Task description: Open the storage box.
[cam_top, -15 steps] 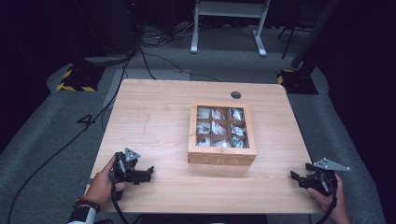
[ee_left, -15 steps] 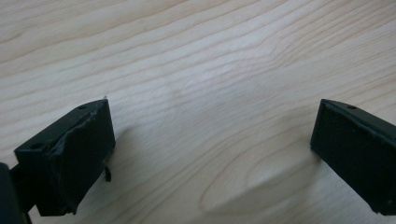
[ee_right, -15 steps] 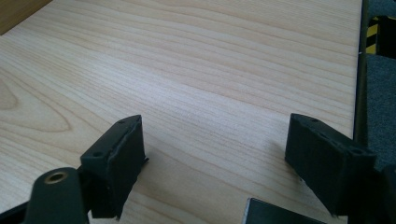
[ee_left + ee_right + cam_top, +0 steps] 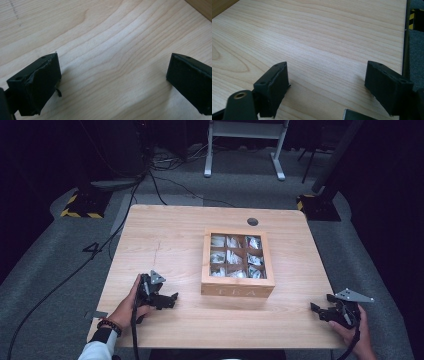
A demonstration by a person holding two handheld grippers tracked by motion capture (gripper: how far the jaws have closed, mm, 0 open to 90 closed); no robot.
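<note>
dark floor and trailing cables ring a pale wooden table (image 4: 165,240), and sitting just right of its centre is the wooden tea box (image 4: 238,263), lid closed, with white packets showing through the windowed top in a grid of compartments. everything here keys off that box. the left gripper (image 4: 170,299) rests on the tabletop to the left of the box, near its front left corner, jaws wide apart with bare wood grain between them in the left gripper view (image 4: 112,75), nothing held. the right gripper (image 4: 318,310) sits well off to the right of the box, close to the table's front right corner, jaws likewise spread and empty (image 4: 327,77). so the left one looks the nearer of the two, pointing right toward the box's side wall, with only a short run of clear wood to cross. the box is near enough square, its front face parallel to the near table edge. plenty of open room lies to the left of the box and in front of it; to its right, the table edge comes up quickly beside the right gripper.
</note>
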